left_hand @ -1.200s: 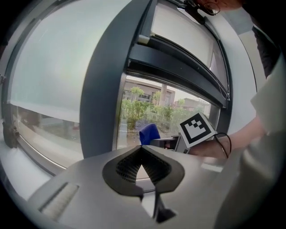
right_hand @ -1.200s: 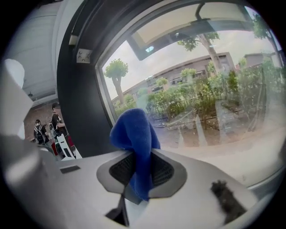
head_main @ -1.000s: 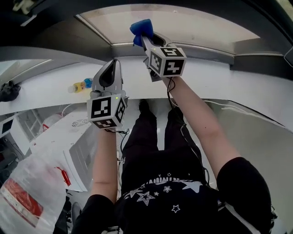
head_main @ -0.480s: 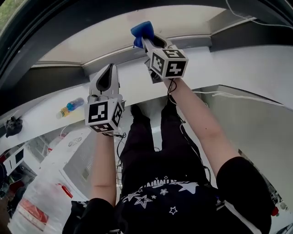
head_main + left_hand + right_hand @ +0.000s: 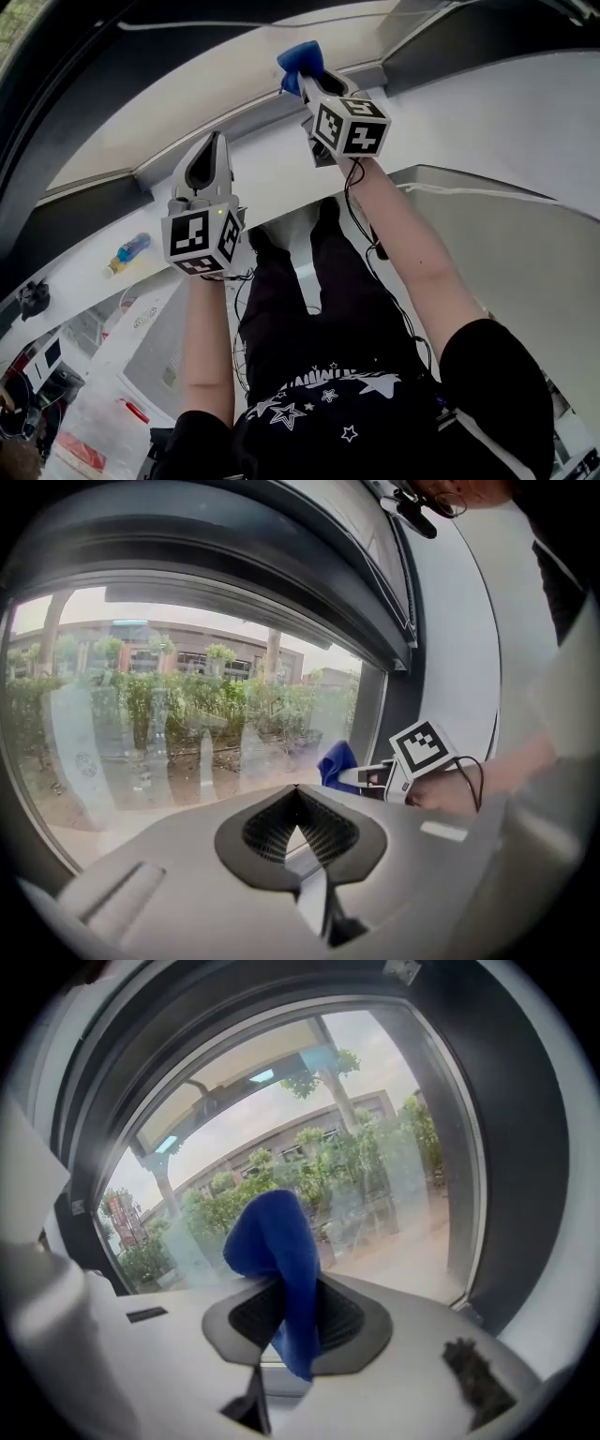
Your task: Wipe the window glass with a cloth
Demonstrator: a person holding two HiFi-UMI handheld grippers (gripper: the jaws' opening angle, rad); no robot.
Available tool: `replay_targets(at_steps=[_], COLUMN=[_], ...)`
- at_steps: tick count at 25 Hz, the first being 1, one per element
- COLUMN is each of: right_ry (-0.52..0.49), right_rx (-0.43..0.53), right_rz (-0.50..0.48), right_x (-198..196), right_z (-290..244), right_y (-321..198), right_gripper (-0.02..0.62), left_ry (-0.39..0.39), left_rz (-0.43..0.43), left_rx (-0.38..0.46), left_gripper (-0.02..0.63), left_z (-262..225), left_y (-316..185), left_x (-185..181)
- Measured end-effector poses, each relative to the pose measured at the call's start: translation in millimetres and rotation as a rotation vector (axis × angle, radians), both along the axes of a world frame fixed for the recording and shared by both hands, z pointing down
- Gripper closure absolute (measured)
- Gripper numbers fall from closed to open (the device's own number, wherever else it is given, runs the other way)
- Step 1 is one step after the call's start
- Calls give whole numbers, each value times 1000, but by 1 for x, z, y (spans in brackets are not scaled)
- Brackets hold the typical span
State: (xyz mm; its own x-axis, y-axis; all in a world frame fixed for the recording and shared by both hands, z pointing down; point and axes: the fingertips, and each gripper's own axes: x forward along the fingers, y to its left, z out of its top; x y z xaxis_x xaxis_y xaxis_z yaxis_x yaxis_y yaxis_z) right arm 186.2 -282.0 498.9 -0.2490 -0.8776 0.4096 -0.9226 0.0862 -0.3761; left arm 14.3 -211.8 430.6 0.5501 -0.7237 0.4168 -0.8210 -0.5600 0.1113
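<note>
Right gripper is clamped on the blue cloth: a fold is pinched btwn the jaws, w/ the rest bunched up above the tips and a tail hanging below. The cloth is held up at the window glass, low on the pane and near the dark window frame on the right side. In the left gripper view it sits just by the pane's lower right corner. Can't tell whether it's actually touching the glass. Left gripper has its jaws together w/ nothing in them. It's held lower and to the left, aimed at the pane, doing no work.

Progress, as a judgement: early, prob at or near the start of a wiping pass. The cloth is in hand and up at the glass, so pick-up and approach are done. The pane shows pale hazy vertical streaks across the left and middle, tho some may be reflections. No cleaned patch stands out vs a dirty one. So most of the pane, esp the left and upper parts, looks left to wipe
</note>
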Motion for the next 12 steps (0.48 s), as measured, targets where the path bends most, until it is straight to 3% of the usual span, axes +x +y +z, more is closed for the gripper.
replay_targets(at_steps=[12], right_ry=[-28], right_rx=[8], right_rz=[276], right_x=[165], right_z=[0], right_y=[4], right_gripper=[518], left_ry=[11], left_rz=[76], left_rx=[-28], left_gripper=[597], left_z=[8], left_y=[-1], left_x=[88])
